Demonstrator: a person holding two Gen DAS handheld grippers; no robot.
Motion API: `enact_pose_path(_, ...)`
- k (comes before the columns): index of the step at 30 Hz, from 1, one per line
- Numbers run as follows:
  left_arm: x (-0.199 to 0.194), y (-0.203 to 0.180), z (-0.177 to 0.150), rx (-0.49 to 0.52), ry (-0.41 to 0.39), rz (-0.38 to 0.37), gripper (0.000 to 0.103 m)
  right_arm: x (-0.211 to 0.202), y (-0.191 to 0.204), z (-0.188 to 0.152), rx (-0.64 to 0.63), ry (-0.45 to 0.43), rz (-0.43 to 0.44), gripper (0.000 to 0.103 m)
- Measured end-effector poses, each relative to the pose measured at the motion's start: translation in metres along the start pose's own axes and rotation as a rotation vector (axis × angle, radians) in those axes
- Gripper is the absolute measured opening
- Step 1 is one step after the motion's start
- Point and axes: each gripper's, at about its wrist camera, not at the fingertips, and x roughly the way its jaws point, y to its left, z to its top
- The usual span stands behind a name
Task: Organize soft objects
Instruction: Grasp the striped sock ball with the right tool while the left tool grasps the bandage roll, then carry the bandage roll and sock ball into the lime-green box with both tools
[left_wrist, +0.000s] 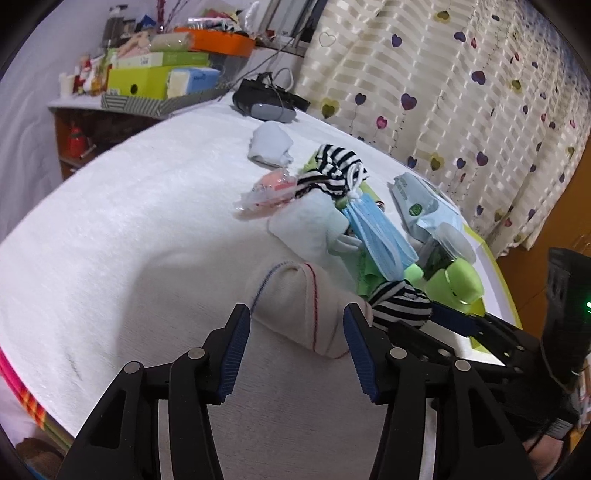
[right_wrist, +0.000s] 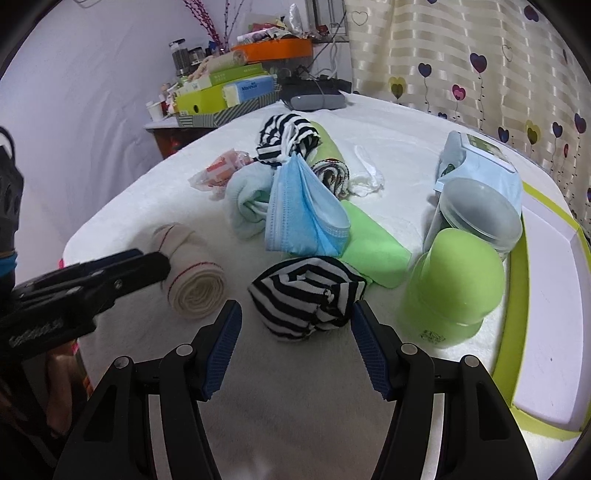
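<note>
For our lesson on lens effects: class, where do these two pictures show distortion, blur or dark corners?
Left wrist view: the white towel bulges into a dome, corners go black, and the pink packet looks soft. Right wrist view: the curtain stripes bow, corners are dark too, the striped sock ball is fairly sharp, and the table's far end looks curved.

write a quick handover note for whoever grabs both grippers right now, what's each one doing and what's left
Left gripper: open, fingers either side of the rolled white bandage, not closed on it.
Right gripper: open, framing the near striped sock ball, not gripping.
Other soft things are heaped mid-table: blue face mask, light towel roll, second striped sock, green cloth.
The green cup and clear-lidded jar stand to the right, by the white tray.
Done: nothing visibly sorted. Left: probably close on both and place them.
</note>
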Motion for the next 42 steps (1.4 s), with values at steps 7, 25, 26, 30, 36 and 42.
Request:
enact_pose_path(7,0.001,0.006,-0.004,-0.085,0.025,-0.064,0.058,0.010,-0.001,0.005,0.014,0.016,-0.016,0.040)
enact_pose_path(25,0.042,-0.010,0.018,-0.202,0.065,-0.067,0.061,-0.023,-0.012,-0.005,0.026,-0.044,0.010,0.015)
enact_pose_path(26,0.045,-0.011,0.019,-0.206,0.070,-0.064,0.061,-0.025,-0.012,-0.005,0.027,-0.048,0.010,0.015)
enact_pose_path(30,0.055,-0.013,0.021,-0.240,0.091,-0.064,0.061,-0.030,-0.016,-0.005,0.031,-0.063,0.014,0.015)
enact_pose_path(36,0.055,-0.015,0.022,-0.228,0.087,-0.062,0.055,-0.031,-0.020,-0.006,0.042,-0.071,0.019,0.015)
enact_pose_path(42,0.038,-0.022,0.017,-0.159,0.040,-0.041,0.051,-0.037,-0.023,-0.008,0.050,-0.090,0.023,0.015)
